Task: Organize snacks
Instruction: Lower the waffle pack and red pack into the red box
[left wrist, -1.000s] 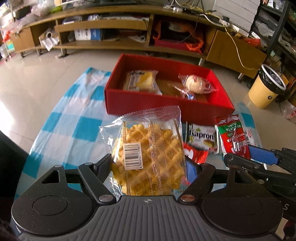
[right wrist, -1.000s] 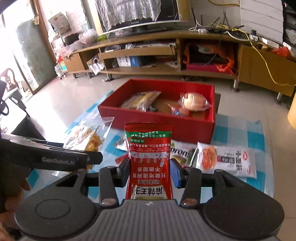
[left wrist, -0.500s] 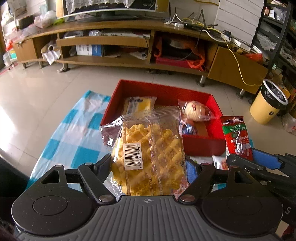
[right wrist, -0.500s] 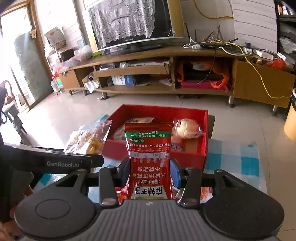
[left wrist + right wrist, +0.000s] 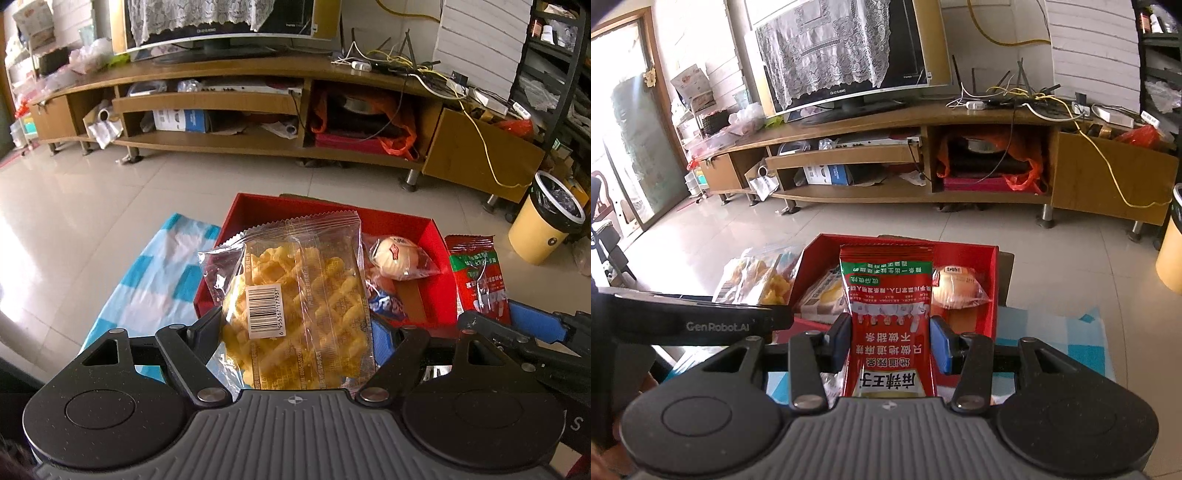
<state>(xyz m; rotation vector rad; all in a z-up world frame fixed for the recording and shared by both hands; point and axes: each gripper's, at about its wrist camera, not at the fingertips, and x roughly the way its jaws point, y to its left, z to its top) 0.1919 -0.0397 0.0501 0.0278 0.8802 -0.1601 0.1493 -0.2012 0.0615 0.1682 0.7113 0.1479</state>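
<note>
A clear waffle-snack bag (image 5: pixel 299 310) and a red sachet (image 5: pixel 888 325) are held clamped in the left gripper (image 5: pixel 295 332) and right gripper (image 5: pixel 890 341) above the red box (image 5: pixel 436 236), apparently for dropping in.

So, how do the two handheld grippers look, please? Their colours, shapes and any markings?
Both are alike. The left gripper and the right gripper each have a ribbed grey body with a small cross mark, two round black discs, black angled links with silver rivets, and fingers with one black pad and one blue pad. The right wrist view shows white "GenRobot.AI" lettering on the left gripper's black side.
</note>
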